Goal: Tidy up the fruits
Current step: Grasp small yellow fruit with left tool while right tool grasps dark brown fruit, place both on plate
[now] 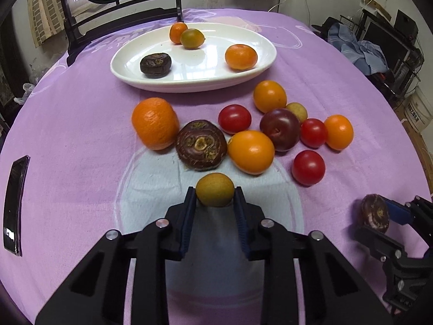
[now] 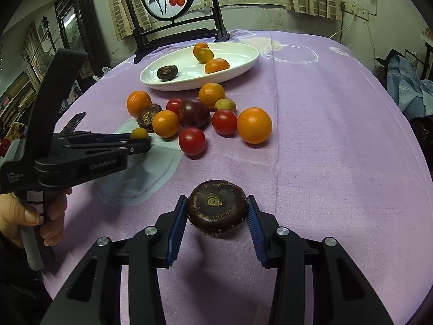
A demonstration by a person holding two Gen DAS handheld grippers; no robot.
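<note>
Left tongs (image 1: 215, 197) are closed on a small yellow-green fruit (image 1: 215, 193), lifted just above the counter (image 1: 81, 135). Right tongs (image 2: 217, 211) are clamped on a dark water chestnut (image 2: 217, 207) by its sides. At 12 o'clock from the left tongs lies the loose fruit cluster: a second water chestnut (image 1: 201, 145), an orange (image 1: 154, 123), red tomatoes (image 1: 234, 119) and a plum (image 1: 280, 129). Farther at 12 o'clock, the white plate (image 1: 130, 62) holds four fruits.
</note>
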